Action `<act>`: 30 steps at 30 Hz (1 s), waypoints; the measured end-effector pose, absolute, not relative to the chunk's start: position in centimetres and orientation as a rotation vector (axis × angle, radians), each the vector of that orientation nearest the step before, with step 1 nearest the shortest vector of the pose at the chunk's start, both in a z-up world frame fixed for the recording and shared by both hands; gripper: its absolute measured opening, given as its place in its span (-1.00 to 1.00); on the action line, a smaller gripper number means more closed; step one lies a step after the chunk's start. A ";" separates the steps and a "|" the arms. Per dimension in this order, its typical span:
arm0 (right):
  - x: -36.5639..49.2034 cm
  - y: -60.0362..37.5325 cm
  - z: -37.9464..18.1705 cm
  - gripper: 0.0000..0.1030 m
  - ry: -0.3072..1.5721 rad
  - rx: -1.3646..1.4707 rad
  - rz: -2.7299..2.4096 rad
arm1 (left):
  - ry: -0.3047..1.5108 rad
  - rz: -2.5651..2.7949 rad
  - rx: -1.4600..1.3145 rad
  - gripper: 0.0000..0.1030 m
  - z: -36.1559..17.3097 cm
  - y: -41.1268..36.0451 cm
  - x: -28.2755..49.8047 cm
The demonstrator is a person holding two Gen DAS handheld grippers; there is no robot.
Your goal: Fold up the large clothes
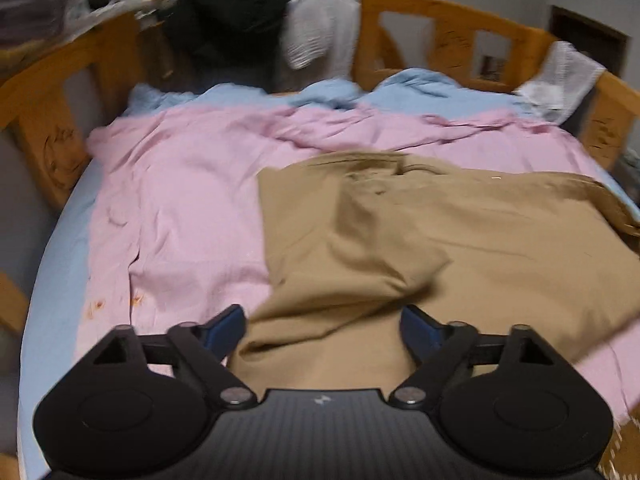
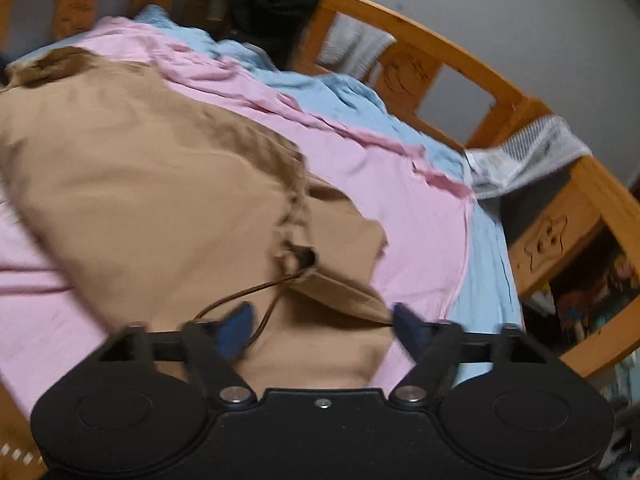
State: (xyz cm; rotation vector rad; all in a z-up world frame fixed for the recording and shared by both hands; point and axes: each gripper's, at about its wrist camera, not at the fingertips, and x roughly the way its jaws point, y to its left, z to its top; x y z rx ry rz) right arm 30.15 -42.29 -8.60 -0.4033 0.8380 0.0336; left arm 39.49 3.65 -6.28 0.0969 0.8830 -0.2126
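A large tan garment (image 1: 460, 240) lies spread and rumpled on a pink sheet (image 1: 180, 200) on the bed. My left gripper (image 1: 322, 320) is open, its blue fingertips (image 1: 228, 326) wide apart just above the garment's near edge, holding nothing. In the right wrist view the same tan garment (image 2: 140, 184) fills the left half, with a brown drawstring (image 2: 256, 292) trailing from its hem. My right gripper (image 2: 324, 320) is open over that hem and cord, its fingertips (image 2: 408, 324) apart and empty.
A wooden bed rail (image 1: 440, 28) rings the bed. A blue blanket (image 1: 420, 92) is bunched at the far side. Black clothes (image 1: 232, 20) and white cloth (image 1: 320, 32) hang on the rail. A white mesh cloth (image 2: 532, 152) drapes the right rail.
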 end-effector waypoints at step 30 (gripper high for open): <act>24.3 -48.8 -10.3 0.50 1.111 0.746 -0.178 | 1.031 -0.157 -0.695 0.77 -9.6 13.4 35.5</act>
